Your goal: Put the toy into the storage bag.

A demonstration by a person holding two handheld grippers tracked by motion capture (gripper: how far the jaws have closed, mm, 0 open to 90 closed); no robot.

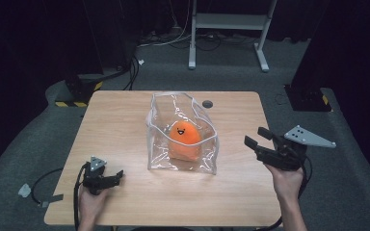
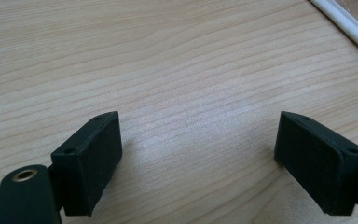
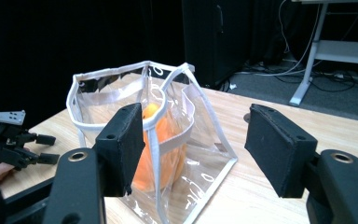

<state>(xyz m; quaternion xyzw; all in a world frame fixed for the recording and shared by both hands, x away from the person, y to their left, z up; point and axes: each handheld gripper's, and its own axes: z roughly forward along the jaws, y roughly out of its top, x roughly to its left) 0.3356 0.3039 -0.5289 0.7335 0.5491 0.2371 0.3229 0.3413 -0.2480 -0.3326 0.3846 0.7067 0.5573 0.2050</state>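
Observation:
A clear plastic bag (image 1: 183, 130) with white trim stands open in the middle of the wooden table (image 1: 125, 120). Inside it sits an orange plush toy (image 1: 185, 138) with a smiling face. My left gripper (image 1: 119, 177) rests low on the table at the bag's front left, jaws open and empty over bare wood (image 2: 196, 116); the bag's white trim (image 2: 349, 23) is in the corner of that view. My right gripper (image 1: 253, 138) hovers to the right of the bag, pointing at it. Its jaws stand open (image 3: 193, 149), nothing between them, with the bag (image 3: 200, 121) and the toy (image 3: 168, 140) beyond.
A round grey grommet (image 1: 207, 104) sits in the table behind the bag. On the carpet beyond stand a white desk frame (image 1: 229, 24), black stands and loose cables (image 1: 130, 72). The left gripper (image 3: 44, 149) lies far left in the right gripper view.

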